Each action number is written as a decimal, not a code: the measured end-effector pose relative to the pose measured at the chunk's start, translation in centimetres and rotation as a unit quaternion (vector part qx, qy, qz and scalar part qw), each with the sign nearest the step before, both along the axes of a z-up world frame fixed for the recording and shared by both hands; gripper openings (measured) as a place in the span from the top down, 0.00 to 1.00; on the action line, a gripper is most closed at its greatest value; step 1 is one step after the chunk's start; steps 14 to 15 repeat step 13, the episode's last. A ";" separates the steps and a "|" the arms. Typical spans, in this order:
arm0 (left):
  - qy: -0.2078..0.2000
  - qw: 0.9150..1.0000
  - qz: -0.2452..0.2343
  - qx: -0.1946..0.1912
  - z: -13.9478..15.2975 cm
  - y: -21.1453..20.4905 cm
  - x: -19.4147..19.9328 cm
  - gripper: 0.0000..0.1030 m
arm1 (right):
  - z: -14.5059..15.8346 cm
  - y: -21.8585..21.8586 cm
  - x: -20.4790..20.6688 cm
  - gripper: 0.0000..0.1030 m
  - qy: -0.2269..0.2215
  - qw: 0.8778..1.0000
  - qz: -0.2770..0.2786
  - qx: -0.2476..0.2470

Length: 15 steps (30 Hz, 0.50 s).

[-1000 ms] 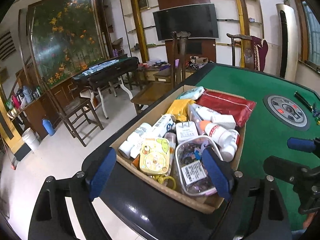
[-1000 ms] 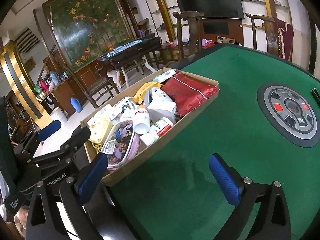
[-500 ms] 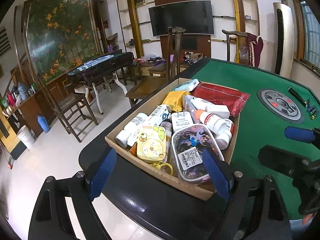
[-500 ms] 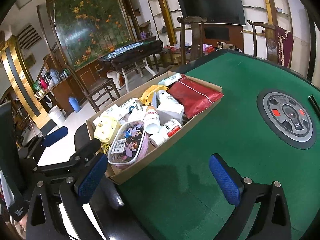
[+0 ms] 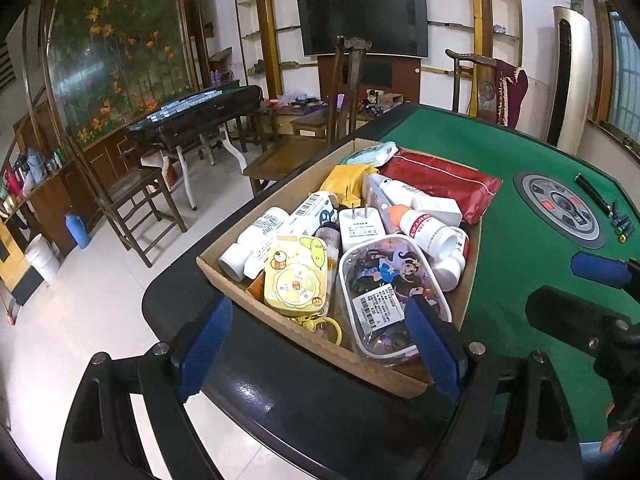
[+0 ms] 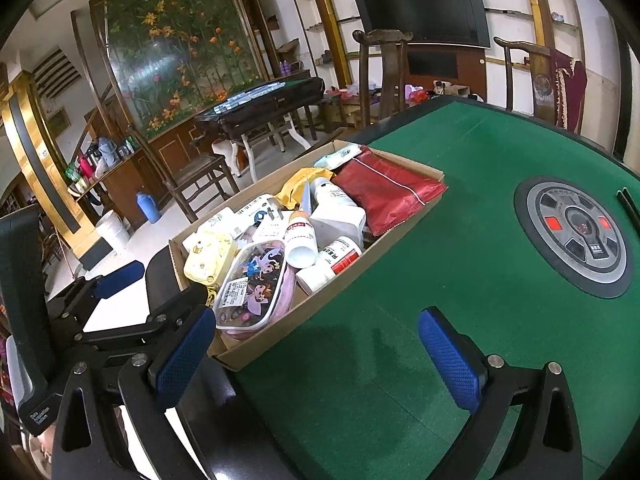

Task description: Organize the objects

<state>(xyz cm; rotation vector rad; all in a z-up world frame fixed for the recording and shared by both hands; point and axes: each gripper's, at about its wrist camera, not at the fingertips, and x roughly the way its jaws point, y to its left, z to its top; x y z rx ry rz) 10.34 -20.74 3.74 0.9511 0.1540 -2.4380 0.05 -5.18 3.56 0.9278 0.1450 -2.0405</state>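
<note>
My left gripper fills the bottom of its frame with its blue-padded fingers spread wide and nothing between them; the near end of the cardboard box sits in the gap, just past the tips. My right gripper is just as widely spread and empty, hovering over bare green felt at the lower centre of its view, with its left pad close beside the box's near corner. The box lies along the black rim of the mahjong table, running from lower left toward the centre of the right wrist frame. Nearest my left gripper inside it are a clear cartoon-printed pouch with a barcode sticker and, to its left, a yellow cartoon tin with a yellow clip hanging over the box edge. Behind them I see a white plug adapter, several white bottles lying on their sides, a yellow packet, a red foil bag against the far right wall, and a pale wipes pack at the far end. On the felt, right of the box, sits the table's round grey control panel. A wall television hangs at the top centre of the left view.
</note>
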 end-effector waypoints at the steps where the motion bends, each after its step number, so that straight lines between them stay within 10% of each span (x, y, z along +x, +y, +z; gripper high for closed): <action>1: -0.001 1.000 0.000 -0.001 0.0 0.0 0.0 0.15 | 0.0 0.0 0.0 0.00 -0.001 1.000 0.000 0.000; 15: -0.003 1.000 0.006 -0.004 0.1 0.0 -0.5 0.15 | -0.1 -0.6 -0.6 0.00 -0.007 1.000 0.005 0.000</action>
